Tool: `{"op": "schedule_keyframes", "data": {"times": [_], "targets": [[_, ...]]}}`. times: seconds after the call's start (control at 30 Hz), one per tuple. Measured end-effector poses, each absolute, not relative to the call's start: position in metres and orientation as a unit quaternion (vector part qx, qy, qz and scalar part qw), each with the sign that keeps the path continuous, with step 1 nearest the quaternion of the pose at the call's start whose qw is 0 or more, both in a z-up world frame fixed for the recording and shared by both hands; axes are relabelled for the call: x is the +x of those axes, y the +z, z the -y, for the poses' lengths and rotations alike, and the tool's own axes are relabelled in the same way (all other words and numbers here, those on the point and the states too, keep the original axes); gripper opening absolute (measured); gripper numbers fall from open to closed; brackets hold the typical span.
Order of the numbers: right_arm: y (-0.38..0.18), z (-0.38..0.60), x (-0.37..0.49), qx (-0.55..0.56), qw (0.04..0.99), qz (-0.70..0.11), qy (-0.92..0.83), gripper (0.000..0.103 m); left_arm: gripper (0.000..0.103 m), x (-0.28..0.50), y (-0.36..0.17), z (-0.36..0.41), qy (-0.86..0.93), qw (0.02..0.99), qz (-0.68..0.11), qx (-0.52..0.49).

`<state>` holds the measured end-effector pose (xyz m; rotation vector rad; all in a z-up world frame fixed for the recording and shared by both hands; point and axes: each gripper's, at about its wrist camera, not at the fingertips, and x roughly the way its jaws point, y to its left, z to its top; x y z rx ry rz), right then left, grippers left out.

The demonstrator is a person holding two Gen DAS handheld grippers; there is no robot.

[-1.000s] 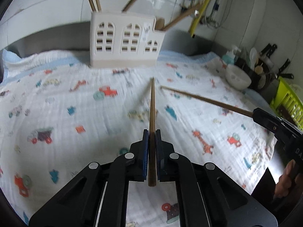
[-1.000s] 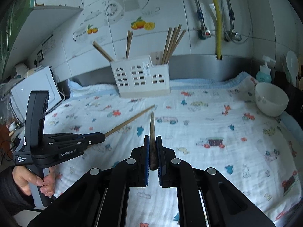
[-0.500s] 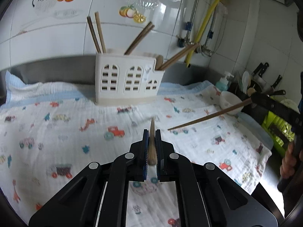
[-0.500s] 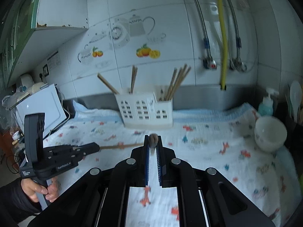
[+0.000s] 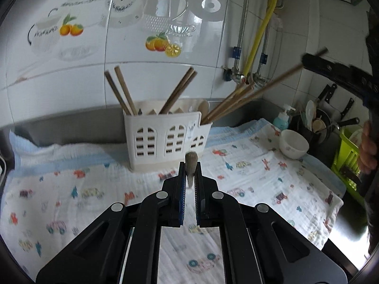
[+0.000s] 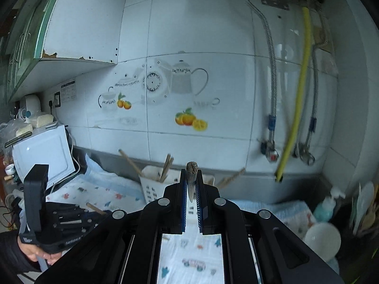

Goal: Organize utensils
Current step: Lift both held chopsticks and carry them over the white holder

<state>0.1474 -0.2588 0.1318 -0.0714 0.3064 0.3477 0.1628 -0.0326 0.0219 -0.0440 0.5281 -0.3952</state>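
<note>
My left gripper (image 5: 190, 165) is shut on a brown chopstick (image 5: 191, 163) that points straight away from the lens, so only its blunt end shows. Ahead stands the white utensil holder (image 5: 165, 139) with several chopsticks leaning in it. My right gripper (image 6: 191, 174) is shut on a second chopstick (image 6: 191, 168), also seen end-on, high above the holder (image 6: 151, 189). In the left wrist view the right gripper (image 5: 331, 67) is at the upper right, and its chopstick (image 5: 267, 87) slants down-left toward the holder's right end. The left gripper (image 6: 66, 222) shows low on the left in the right wrist view.
A patterned cloth (image 5: 71, 189) covers the counter. A white bowl (image 5: 293, 144) and a soap bottle (image 5: 281, 118) sit at the right, with knives and ladles behind and a green rack (image 5: 347, 151) beyond. A white appliance (image 6: 42, 151) stands at the left. Pipes and a yellow hose (image 6: 296, 108) run down the tiled wall.
Both grippers have risen from the cloth with their chopsticks and tipped up toward the wall. The right one climbed more, and its chopstick now angles down toward the holder.
</note>
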Motion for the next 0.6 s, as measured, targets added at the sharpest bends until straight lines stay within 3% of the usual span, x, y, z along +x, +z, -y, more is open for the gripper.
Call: {"op": "schedule_keyframes", "data": {"times": [0.6], "targets": [[0.096,0.242,0.238,-0.028,0.959,-0.225,0.169,0.007,0.005,0.194,0.101,0.033,-0.184,0.964,-0.19,0.006]]}}
